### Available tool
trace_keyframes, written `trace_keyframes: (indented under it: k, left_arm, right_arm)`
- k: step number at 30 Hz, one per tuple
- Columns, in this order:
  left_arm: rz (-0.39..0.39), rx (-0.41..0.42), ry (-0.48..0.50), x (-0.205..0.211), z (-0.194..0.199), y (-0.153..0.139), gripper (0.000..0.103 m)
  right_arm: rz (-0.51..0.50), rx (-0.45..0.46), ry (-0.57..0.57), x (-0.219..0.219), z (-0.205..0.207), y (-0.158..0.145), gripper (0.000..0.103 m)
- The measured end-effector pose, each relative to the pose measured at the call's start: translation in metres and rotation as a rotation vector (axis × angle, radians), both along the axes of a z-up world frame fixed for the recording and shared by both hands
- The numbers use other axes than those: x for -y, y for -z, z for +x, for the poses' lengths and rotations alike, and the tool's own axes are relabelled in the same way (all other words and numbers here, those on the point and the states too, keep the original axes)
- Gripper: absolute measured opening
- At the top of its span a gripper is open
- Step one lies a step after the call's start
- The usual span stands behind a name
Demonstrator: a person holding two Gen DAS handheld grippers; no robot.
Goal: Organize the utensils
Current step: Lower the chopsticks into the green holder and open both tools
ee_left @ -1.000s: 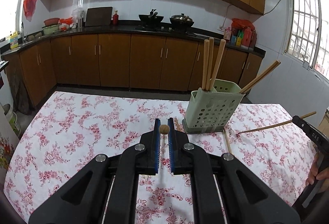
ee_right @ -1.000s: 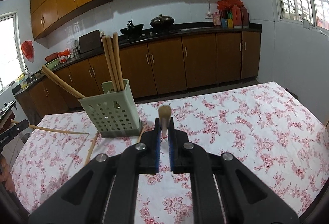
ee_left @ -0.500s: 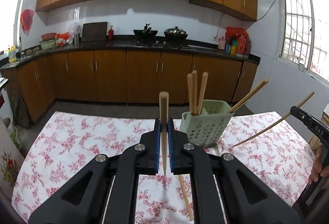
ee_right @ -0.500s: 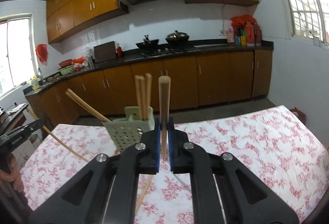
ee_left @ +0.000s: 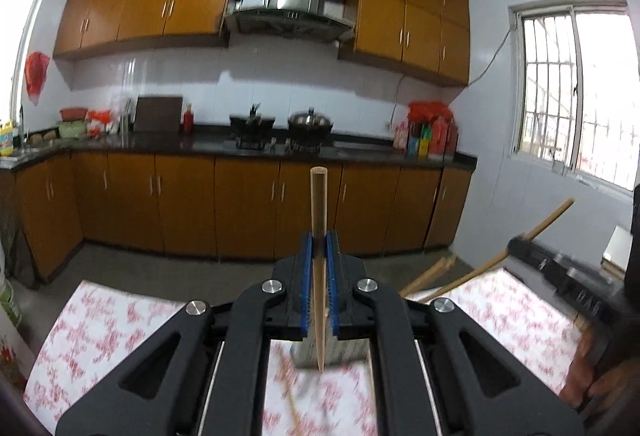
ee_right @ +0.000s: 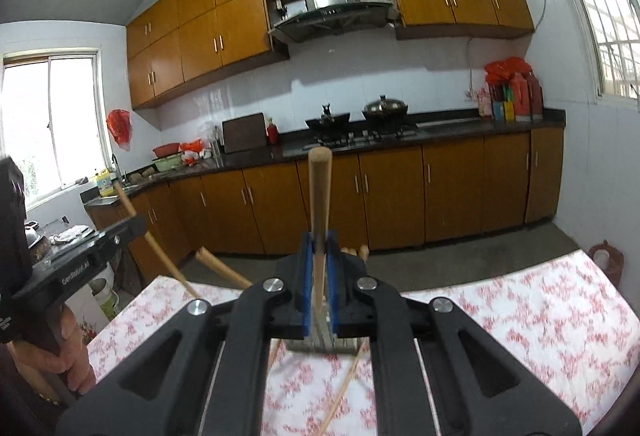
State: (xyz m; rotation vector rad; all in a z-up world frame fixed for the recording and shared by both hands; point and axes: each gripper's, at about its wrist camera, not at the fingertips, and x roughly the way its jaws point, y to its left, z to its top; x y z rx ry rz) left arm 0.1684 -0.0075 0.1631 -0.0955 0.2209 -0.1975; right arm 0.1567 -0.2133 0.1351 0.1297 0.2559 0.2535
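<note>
Jaws of the left gripper (ee_left: 319, 260) were pinched on a wooden chopstick (ee_left: 319, 228), seen in the left wrist view. The chopstick stood near upright between the blue pads (ee_left: 306, 276), thick end up and tip pointing down. Below the tip, the pale perforated utensil holder (ee_left: 340, 352) showed only as a strip behind the gripper body, on the floral tablecloth (ee_left: 100, 324). To do this step well, the tip should be centred over the holder's opening before lowering, and the stick kept vertical so it would not catch the rim. At right, the other gripper's chopstick (ee_left: 548, 215) slanted across the view; the two sticks should be kept apart during descent.

Right wrist view: the right gripper (ee_right: 319, 260) was likewise clamped on a chopstick (ee_right: 319, 195), upright, thick end up. The holder (ee_right: 320, 346) sat directly beneath, mostly hidden. Loose chopsticks (ee_right: 344, 388) lay on the cloth beside it. Sticks already stored (ee_right: 218, 268) leaned out toward the left; insertion should probably use free space away from them. One stick should be released at a time, and only once its tip was inside.
</note>
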Motion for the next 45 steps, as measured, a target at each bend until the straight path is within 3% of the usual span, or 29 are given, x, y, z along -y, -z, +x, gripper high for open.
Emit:
trace_keyframes:
  k: [5, 9, 15, 25, 35, 37, 39, 45]
  left_arm:
    - [-0.021, 0.057, -0.043, 0.013, 0.025, -0.016, 0.008]
    - [-0.037, 0.070, -0.084, 0.019, 0.048, -0.011, 0.008]
    - [-0.047, 0.028, -0.099, 0.022, 0.071, 0.011, 0.008]
    - [-0.041, -0.054, -0.071, 0.022, 0.075, 0.027, 0.008]
    - [-0.068, -0.042, -0.072, 0.003, 0.053, 0.008, 0.011]
    - [-0.058, -0.034, -0.079, 0.002, 0.042, 0.005, 0.020]
    - [-0.045, -0.029, -0.089, -0.002, 0.028, 0.006, 0.025]
    - [-0.013, -0.071, -0.114, -0.021, 0.004, 0.024, 0.025]
  right_arm:
    - [-0.008, -0.010, 0.003, -0.007, 0.027, -0.004, 0.008]
    - [-0.021, -0.054, 0.008, -0.009, 0.053, 0.008, 0.008]
    - [-0.027, -0.110, 0.011, -0.011, 0.081, 0.027, 0.008]
    - [-0.024, -0.151, 0.022, -0.018, 0.097, 0.040, 0.010]
    - [-0.007, -0.090, 0.054, -0.008, 0.065, 0.019, 0.017]
    - [-0.011, -0.082, 0.064, -0.004, 0.052, 0.018, 0.018]
    - [-0.012, -0.087, 0.072, 0.000, 0.040, 0.023, 0.018]
    - [-0.010, -0.172, 0.087, 0.008, 0.014, 0.065, 0.019]
